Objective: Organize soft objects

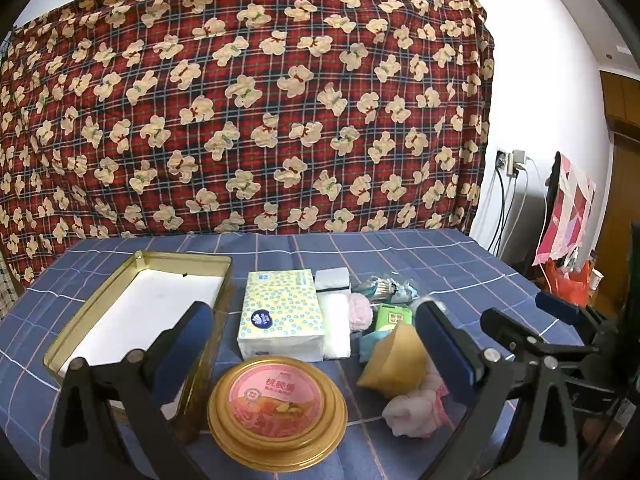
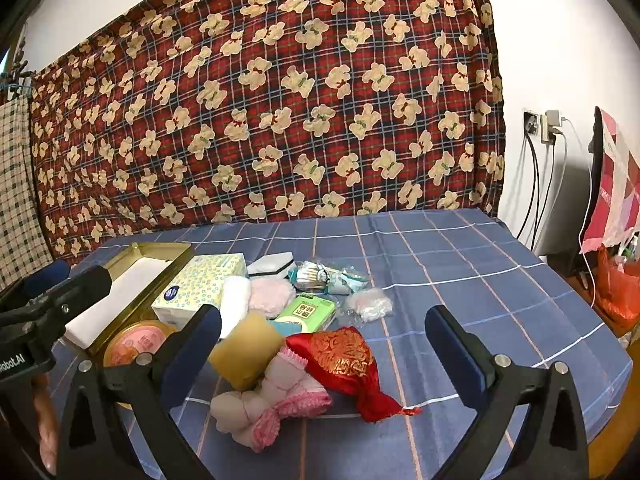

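Note:
Soft items lie in a cluster on the blue checked tablecloth: a yellow sponge, a pink and white knotted cloth, a red and gold pouch, a pink puff, a white towel roll and a tissue pack. An open gold tin with a white lining stands at the left. My left gripper hovers open above the tissue pack and a round gold can. My right gripper hangs open over the pouch and cloth. Neither holds anything.
A green packet, a white black-striped sponge and clear plastic packets lie behind the cluster. A red plaid bear blanket hangs behind the table. Cables and a wall socket are at the right, beyond the table edge.

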`<state>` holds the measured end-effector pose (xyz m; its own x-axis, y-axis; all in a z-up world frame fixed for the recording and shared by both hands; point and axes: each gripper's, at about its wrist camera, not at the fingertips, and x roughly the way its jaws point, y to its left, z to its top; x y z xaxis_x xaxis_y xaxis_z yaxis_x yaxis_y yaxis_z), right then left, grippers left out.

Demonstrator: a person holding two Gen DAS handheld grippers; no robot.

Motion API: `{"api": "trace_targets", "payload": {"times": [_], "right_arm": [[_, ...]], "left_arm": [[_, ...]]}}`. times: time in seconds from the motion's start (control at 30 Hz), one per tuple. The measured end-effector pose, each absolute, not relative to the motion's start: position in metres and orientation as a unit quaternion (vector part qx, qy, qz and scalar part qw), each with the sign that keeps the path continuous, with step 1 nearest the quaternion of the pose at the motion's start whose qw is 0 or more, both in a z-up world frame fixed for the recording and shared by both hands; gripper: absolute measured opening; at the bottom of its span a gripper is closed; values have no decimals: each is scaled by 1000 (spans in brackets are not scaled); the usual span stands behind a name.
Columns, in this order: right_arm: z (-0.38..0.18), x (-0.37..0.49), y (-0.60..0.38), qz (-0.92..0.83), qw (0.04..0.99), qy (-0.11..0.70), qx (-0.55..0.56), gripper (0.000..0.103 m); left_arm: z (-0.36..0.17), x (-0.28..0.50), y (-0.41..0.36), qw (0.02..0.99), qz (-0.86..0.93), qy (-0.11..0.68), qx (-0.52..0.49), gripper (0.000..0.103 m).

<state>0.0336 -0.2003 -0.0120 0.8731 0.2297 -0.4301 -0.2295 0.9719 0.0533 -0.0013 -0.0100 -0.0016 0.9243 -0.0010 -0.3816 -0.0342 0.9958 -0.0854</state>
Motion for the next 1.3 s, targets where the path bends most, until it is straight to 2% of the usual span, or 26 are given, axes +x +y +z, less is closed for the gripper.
{"api": "trace_targets", "payload": {"times": [1.3], "right_arm": [[-18,29,-200,121,966,228,4,103]], "left_arm": [[-1,-3,-2,980,9,191,-49,103]]}}
